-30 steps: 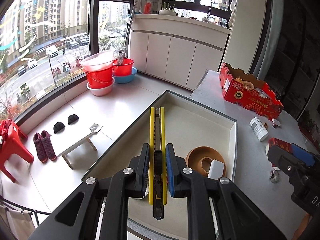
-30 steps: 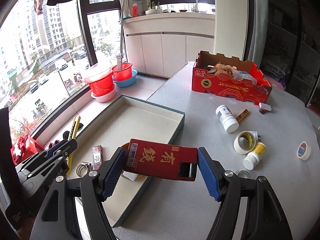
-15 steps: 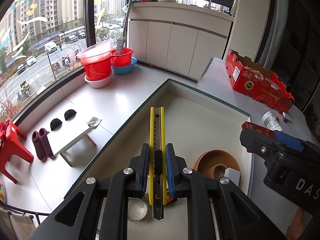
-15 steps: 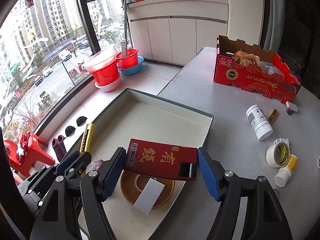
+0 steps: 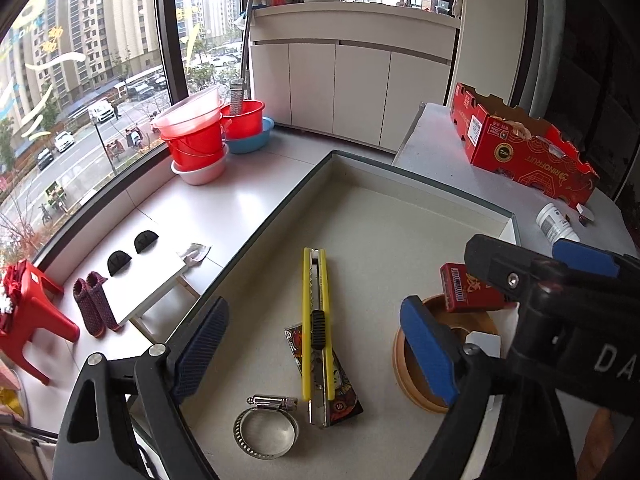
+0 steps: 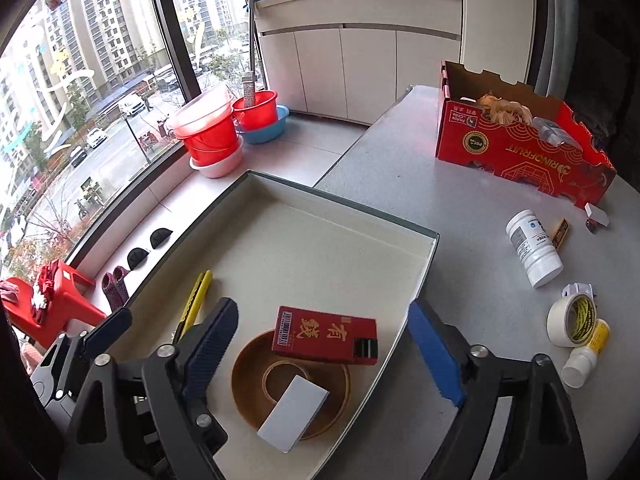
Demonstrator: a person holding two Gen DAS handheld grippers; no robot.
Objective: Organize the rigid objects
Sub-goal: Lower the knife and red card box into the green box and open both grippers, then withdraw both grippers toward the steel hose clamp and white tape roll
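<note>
Yellow knife (image 5: 316, 328) and red box (image 6: 325, 335) lie in the tray (image 6: 340, 202), just released: both hand-held grippers, left (image 5: 316, 356) and right (image 6: 326, 346), have just spread, nothing pinched. Next likely: fetch the bottle (image 6: 534, 247) from the table (image 6: 460, 208).

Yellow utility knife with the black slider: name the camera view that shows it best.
Left wrist view. The yellow utility knife lies full length in the tray, partly over a printed packet. The right wrist view shows only its yellow tip; the rest hides behind a gripper finger.
</note>
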